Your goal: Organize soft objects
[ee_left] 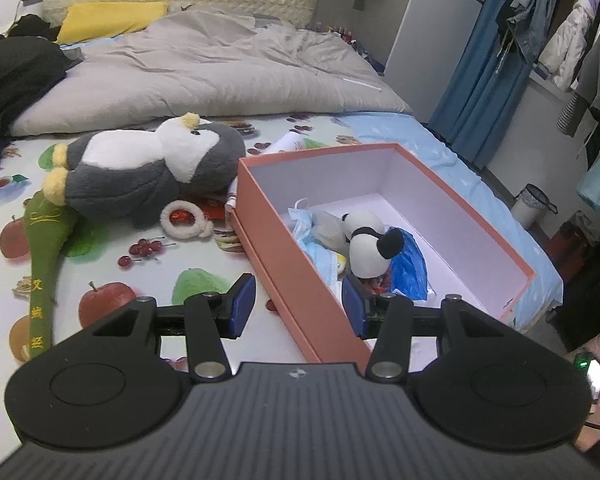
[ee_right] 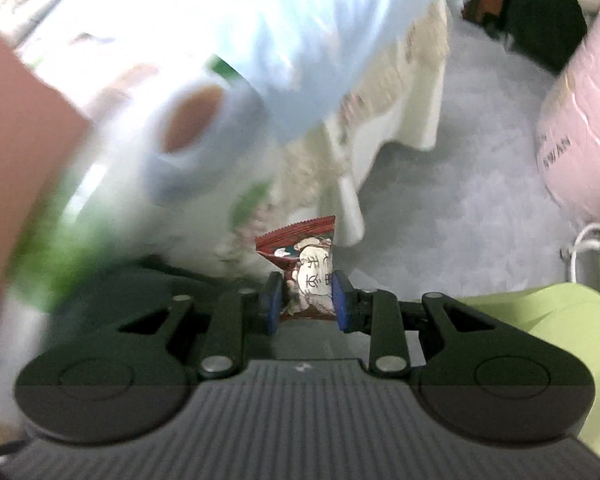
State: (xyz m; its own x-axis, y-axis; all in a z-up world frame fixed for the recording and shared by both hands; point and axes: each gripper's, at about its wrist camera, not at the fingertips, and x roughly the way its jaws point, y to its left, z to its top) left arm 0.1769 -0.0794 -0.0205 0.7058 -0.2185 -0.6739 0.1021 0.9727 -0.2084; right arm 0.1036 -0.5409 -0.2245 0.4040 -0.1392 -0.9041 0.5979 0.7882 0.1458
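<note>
My left gripper point(ee_left: 298, 304) is open and empty, its jaws straddling the near wall of an orange box point(ee_left: 284, 248) on the bed. Inside the box lie a small panda plush point(ee_left: 366, 246), a blue plastic bag point(ee_left: 410, 268) and a face mask point(ee_left: 306, 226). A grey and white penguin plush point(ee_left: 148, 166), a green plush stick point(ee_left: 44, 256) and a white fluffy ring point(ee_left: 184, 220) lie on the sheet left of the box. My right gripper point(ee_right: 306, 300) is shut on a red snack packet point(ee_right: 304, 264), held off the bed's edge; the view is motion-blurred.
A grey duvet point(ee_left: 220, 68), yellow pillow point(ee_left: 112, 20) and black clothes point(ee_left: 12, 76) cover the far bed. A blue curtain point(ee_left: 476, 60), hanging clothes and a bin point(ee_left: 532, 204) stand right. Grey floor point(ee_right: 460, 200), a pink bag point(ee_right: 580, 132) and a green object point(ee_right: 560, 312) lie by the right gripper.
</note>
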